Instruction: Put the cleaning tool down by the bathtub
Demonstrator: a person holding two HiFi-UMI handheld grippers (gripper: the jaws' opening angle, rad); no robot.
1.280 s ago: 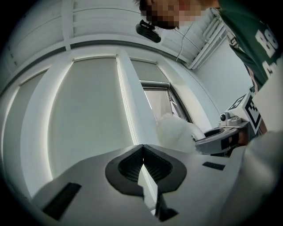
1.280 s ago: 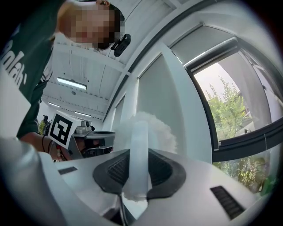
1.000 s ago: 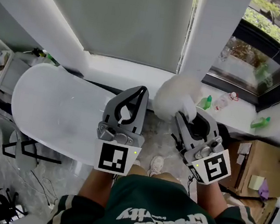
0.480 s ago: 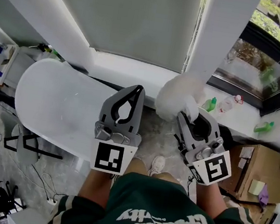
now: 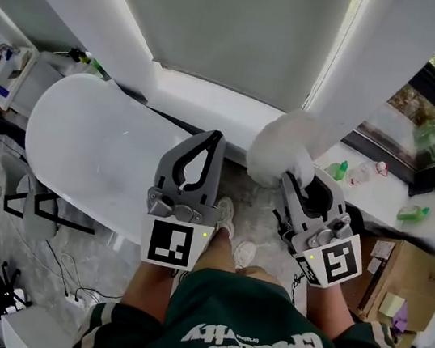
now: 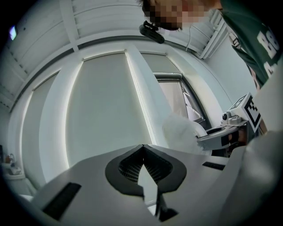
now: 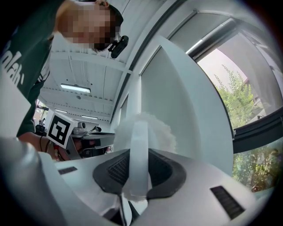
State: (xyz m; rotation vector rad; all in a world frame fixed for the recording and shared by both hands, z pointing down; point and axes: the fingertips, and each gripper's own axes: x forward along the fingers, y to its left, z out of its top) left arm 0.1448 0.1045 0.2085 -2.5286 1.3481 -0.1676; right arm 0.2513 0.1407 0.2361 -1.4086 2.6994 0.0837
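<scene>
Bathroom, white bathtub [image 5: 90, 149] at left, marble floor [image 5: 255, 208] beside it; cleaning tool [image 5: 280, 148] not yet set down.
Right gripper [image 5: 298, 182] clamped on the tool's white handle. Handle runs forward along the jaws, fluffy head ahead of the tips, held in the air over the floor strip by the tub's end. Tub lies left of and below the tool. Left gripper [image 5: 211, 138] pinched together, nothing in it, nearer the tub. Judgement: lowering falls to the right hand.

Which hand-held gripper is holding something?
The right hand-held gripper, clamped on the fluffy white duster; the left hand-held gripper is shut, empty.
</scene>
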